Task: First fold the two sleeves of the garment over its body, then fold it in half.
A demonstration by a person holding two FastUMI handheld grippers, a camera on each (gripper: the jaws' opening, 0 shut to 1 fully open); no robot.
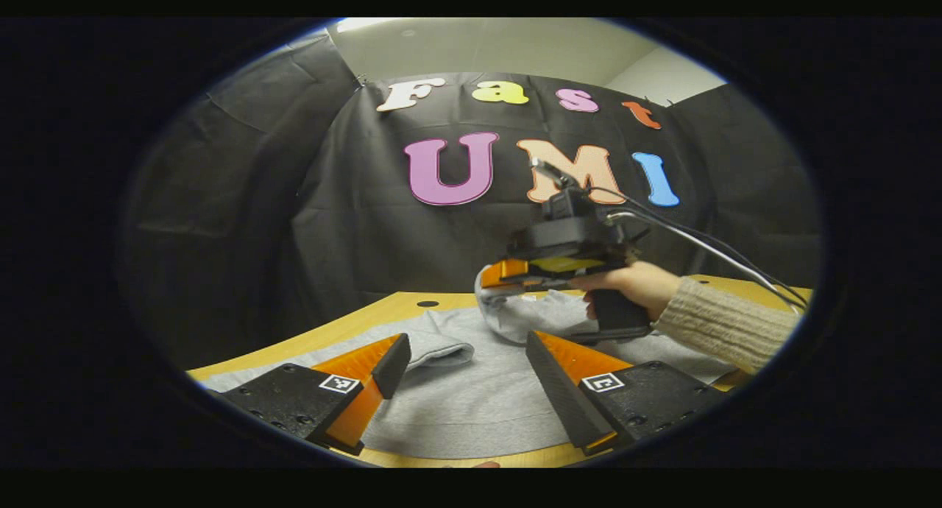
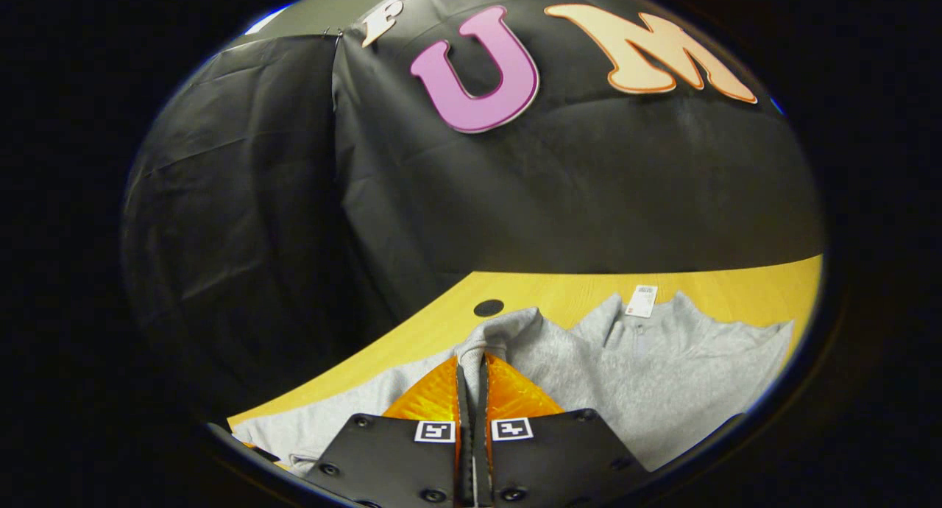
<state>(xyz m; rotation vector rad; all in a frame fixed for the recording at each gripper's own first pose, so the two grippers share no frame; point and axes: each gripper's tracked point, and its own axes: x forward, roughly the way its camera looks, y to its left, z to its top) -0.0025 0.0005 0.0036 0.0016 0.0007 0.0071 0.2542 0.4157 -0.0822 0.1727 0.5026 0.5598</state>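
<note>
I am on the first step, folding a sleeve over the body of the grey sweatshirt, which lies flat on the yellow wooden table. My right gripper is clenched on a fold of sleeve cloth, the grey fabric running up between its orange fingers and lifted off the body. My left gripper hangs released above the sweatshirt's lower part, jaws wide and holding nothing. At about two o'clock in the left gripper view, my hand carries the right gripper with the raised cloth. Next I should carry the sleeve across toward the chest and lay it flat before letting go. What looks like the other cuff rests by my left finger, near ten o'clock. The collar tag and a table hole lie beyond; nothing blocks the path.
</note>
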